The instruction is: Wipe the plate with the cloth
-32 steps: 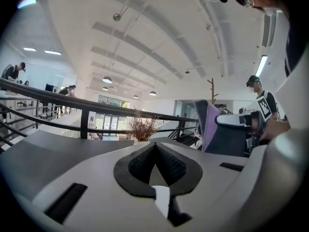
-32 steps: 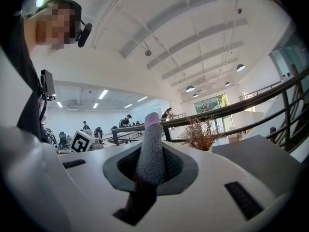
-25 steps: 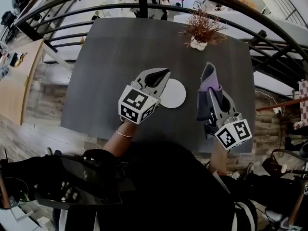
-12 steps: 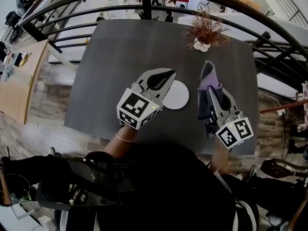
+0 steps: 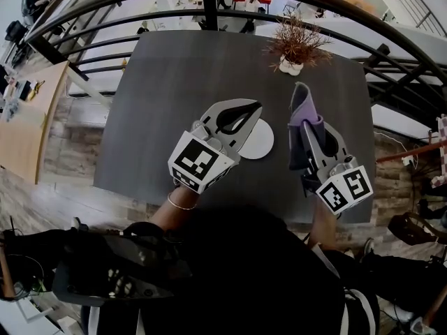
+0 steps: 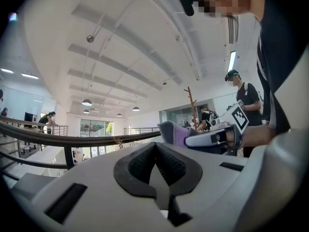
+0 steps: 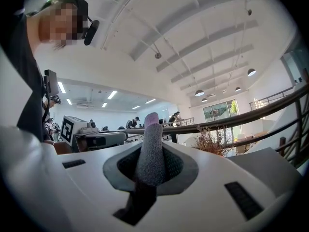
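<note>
- Cloth (image 7: 151, 153), purple-grey: clamped between the jaws of the right gripper (image 7: 150, 175), its end projecting beyond them.
- Left gripper (image 6: 155, 153): jaws together, nothing between them.
- Plate (image 5: 260, 144), white: on the dark table (image 5: 167, 82), partly covered by the left gripper in the head view.

Open-plan office on a mezzanine: table (image 5: 174, 82) beside railing (image 5: 208, 9), desks (image 5: 94, 81) beyond, pendant lamps (image 6: 87, 102), people (image 7: 133, 123) standing about.

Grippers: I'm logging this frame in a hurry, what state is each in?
Left gripper: closed, nothing between its jaws.
Right gripper: closed on the cloth.
</note>
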A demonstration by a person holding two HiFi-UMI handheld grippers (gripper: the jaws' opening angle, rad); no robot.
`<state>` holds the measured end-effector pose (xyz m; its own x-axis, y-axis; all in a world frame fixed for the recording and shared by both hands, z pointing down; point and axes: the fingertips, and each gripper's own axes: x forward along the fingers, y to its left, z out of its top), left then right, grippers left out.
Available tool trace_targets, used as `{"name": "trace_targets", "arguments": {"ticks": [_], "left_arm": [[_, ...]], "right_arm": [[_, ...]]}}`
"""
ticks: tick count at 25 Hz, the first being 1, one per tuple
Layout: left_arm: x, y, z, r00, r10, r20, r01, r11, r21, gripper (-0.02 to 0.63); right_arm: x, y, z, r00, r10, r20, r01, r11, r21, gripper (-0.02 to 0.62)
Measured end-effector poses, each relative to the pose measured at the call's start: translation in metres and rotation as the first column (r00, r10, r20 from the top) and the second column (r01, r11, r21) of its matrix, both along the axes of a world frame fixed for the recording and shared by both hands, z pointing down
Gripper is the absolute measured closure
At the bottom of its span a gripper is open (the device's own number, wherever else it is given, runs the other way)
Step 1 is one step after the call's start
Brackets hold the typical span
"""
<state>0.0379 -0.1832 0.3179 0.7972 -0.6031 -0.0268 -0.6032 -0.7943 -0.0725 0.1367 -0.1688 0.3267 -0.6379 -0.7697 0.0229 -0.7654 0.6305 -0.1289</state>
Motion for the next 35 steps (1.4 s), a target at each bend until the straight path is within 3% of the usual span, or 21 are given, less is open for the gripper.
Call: {"name": "trace_targets", "arguments": {"ticks": [35], "left_arm": [[0.006, 0.007, 0.002, 0.999, 0.048, 0.011, -0.047, 0.998, -0.034, 0.598]], "right_arm": [[-0.006, 0.022, -0.044, 0.998, 0.009, -0.066, -0.001, 0.993, 0.117, 0.555]]}}
